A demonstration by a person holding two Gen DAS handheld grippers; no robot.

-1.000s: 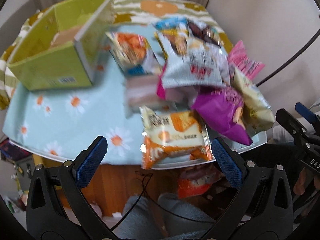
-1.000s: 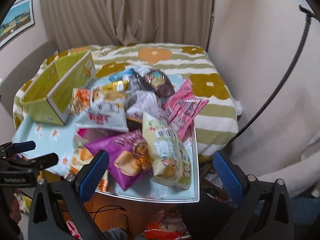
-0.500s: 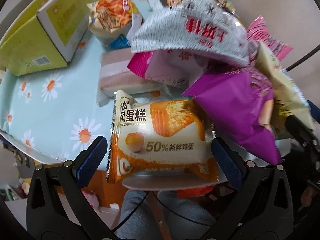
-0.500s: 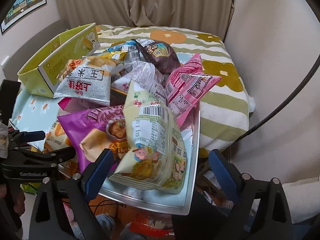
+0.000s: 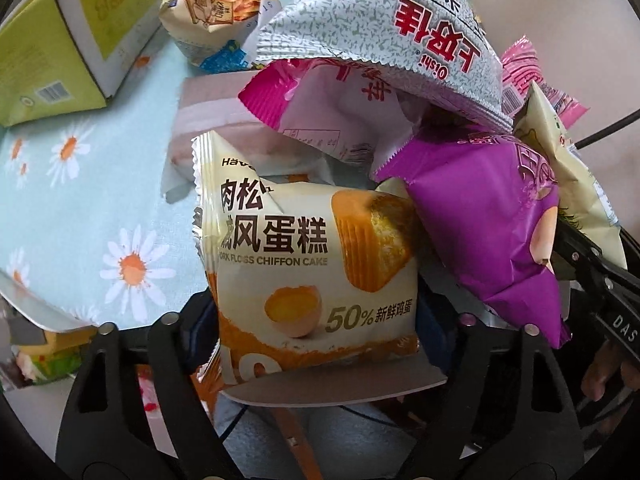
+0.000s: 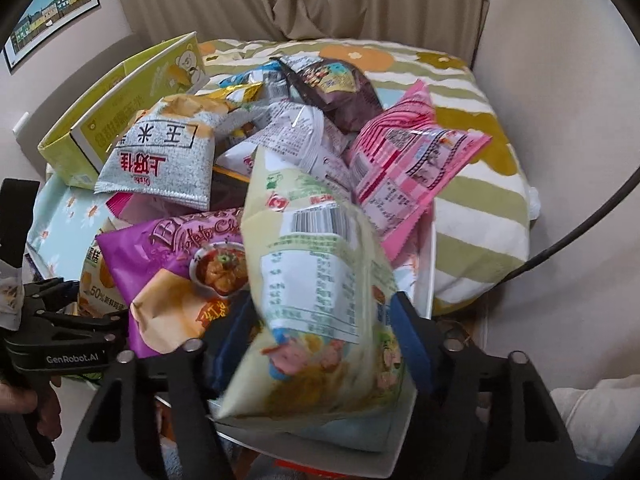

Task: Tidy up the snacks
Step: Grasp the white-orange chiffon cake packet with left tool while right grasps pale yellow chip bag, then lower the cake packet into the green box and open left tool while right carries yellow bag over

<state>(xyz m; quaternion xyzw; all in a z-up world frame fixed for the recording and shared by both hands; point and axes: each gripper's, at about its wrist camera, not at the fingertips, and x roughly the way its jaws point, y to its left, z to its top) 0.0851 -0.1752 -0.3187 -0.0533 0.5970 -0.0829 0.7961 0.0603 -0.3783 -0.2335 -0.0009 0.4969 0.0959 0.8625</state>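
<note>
A pile of snack bags lies on a tray with a daisy-print liner [image 5: 80,208]. My left gripper [image 5: 316,320] has closed its fingers on the sides of the orange-and-cream chiffon cake pack [image 5: 312,264] at the tray's front edge. My right gripper [image 6: 320,340] has closed on the pale yellow snack bag [image 6: 316,288], which is blurred. A purple potato chip bag [image 6: 172,264] lies between the two; it also shows in the left wrist view [image 5: 492,232]. A grey Oishi bag [image 5: 384,28] tops the pile.
An open yellow-green carton [image 6: 120,108] stands at the tray's far left, also seen in the left wrist view [image 5: 52,48]. A pink bag [image 6: 404,160] and a dark bag [image 6: 336,88] lie at the right and back. The tray rests on a striped flowered bed cover [image 6: 472,208].
Both grippers moved forward to the tray's front edge and closed, the left on the chiffon cake pack, the right on the pale yellow bag.
</note>
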